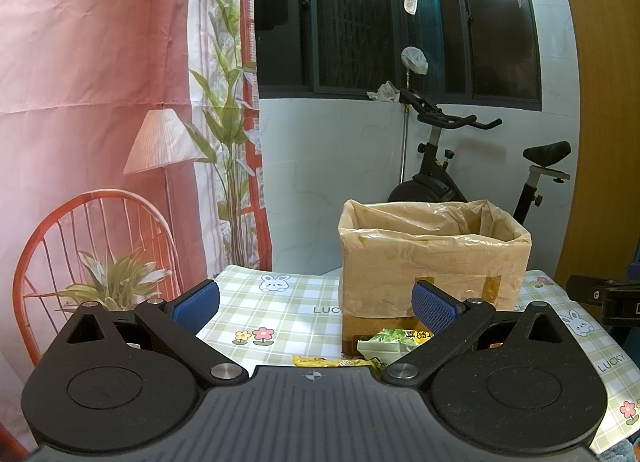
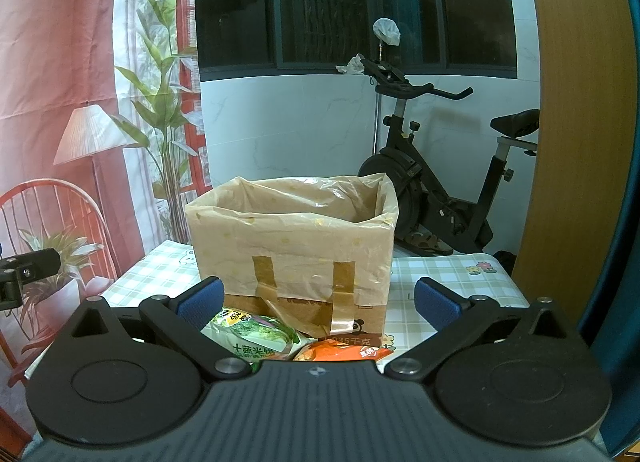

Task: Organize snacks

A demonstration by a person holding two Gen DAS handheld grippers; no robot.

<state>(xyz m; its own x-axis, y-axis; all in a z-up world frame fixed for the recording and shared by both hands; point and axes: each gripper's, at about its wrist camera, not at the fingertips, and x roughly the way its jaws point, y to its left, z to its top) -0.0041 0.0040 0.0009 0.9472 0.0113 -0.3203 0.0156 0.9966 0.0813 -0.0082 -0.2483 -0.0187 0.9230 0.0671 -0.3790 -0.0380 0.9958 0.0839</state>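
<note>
Both the left gripper (image 1: 316, 306) and the right gripper (image 2: 318, 304) hover spread wide and empty over the checked tablecloth (image 1: 288, 302), so this looks like the reach before a first pick. The snack packets (a green one (image 2: 256, 336), an orange one (image 2: 340, 352) beside it) lie just before the bag-lined cardboard box (image 2: 292, 250). Next, I'd judge, one gripper must dip and close on a packet's edge.
</note>
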